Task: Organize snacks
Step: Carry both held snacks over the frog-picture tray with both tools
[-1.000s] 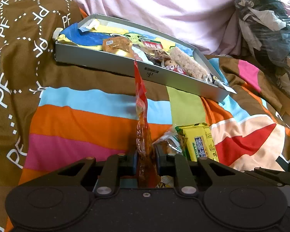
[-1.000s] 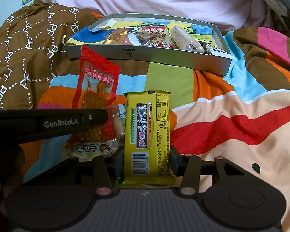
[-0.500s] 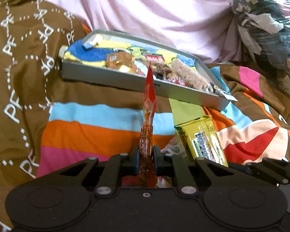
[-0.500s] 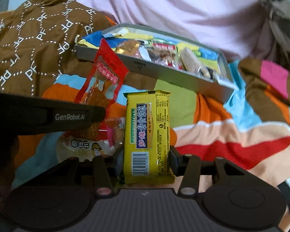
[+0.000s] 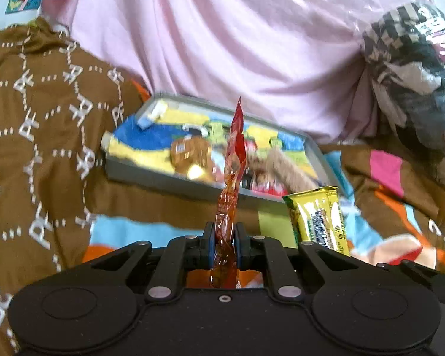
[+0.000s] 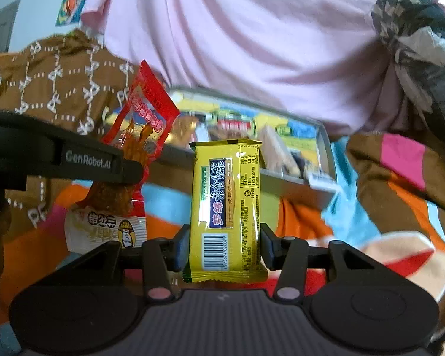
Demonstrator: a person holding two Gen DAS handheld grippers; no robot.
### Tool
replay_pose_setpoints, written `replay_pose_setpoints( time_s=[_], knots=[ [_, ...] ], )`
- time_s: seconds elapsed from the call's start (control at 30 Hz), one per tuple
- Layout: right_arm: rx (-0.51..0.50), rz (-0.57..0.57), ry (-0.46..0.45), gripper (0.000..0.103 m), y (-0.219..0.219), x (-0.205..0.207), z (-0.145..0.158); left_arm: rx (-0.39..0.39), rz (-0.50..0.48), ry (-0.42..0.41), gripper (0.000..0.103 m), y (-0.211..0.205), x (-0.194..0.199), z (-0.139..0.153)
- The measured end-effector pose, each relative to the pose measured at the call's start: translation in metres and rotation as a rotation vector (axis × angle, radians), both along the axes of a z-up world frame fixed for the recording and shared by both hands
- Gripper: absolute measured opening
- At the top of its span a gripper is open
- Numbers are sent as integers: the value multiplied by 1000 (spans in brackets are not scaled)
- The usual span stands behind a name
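My left gripper point(image 5: 225, 234) is shut on a red snack packet point(image 5: 233, 160), held edge-on and upright above the bed. It shows in the right wrist view point(image 6: 142, 130) with the left gripper's finger point(image 6: 83, 160) across it. My right gripper point(image 6: 225, 249) is shut on a yellow cracker packet point(image 6: 227, 201), also seen in the left wrist view point(image 5: 320, 216). A grey tray point(image 5: 151, 175) holding several snacks lies ahead on the bed; it also shows in the right wrist view point(image 6: 326, 154).
A white snack packet point(image 6: 103, 228) lies on the striped bedspread point(image 6: 311, 222) below the left gripper. A brown patterned blanket point(image 5: 38, 136) is at the left, a pink sheet point(image 5: 222, 44) behind the tray, and a bagged bundle point(image 5: 415, 74) at the right.
Both grippers have lifted with their packets and moved toward the tray. The view has tilted upward, showing more of the pink sheet.
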State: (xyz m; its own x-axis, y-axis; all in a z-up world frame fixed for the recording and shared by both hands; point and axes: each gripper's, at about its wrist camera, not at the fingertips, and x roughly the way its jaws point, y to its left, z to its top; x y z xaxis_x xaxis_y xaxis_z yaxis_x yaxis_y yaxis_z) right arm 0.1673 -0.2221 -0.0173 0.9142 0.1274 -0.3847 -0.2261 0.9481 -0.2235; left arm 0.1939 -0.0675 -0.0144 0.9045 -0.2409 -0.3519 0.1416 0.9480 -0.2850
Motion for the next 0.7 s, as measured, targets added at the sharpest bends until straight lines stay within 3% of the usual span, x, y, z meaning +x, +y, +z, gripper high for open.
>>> replay_pose_setpoints(
  time_s=[0.13, 0.33, 0.53, 0.7],
  knots=[
    [-12, 41, -108, 51, 0, 20, 12, -5, 7, -19, 13, -1, 16, 22],
    [38, 8, -202, 52, -17, 62, 30, -51, 24, -25, 13, 0, 57, 48],
    [162, -86, -205, 52, -51, 115, 50, -80, 14, -61, 13, -12, 102, 70],
    [263, -144, -137, 52, -84, 154, 50, -71, -25, -59, 13, -31, 139, 71]
  ],
)
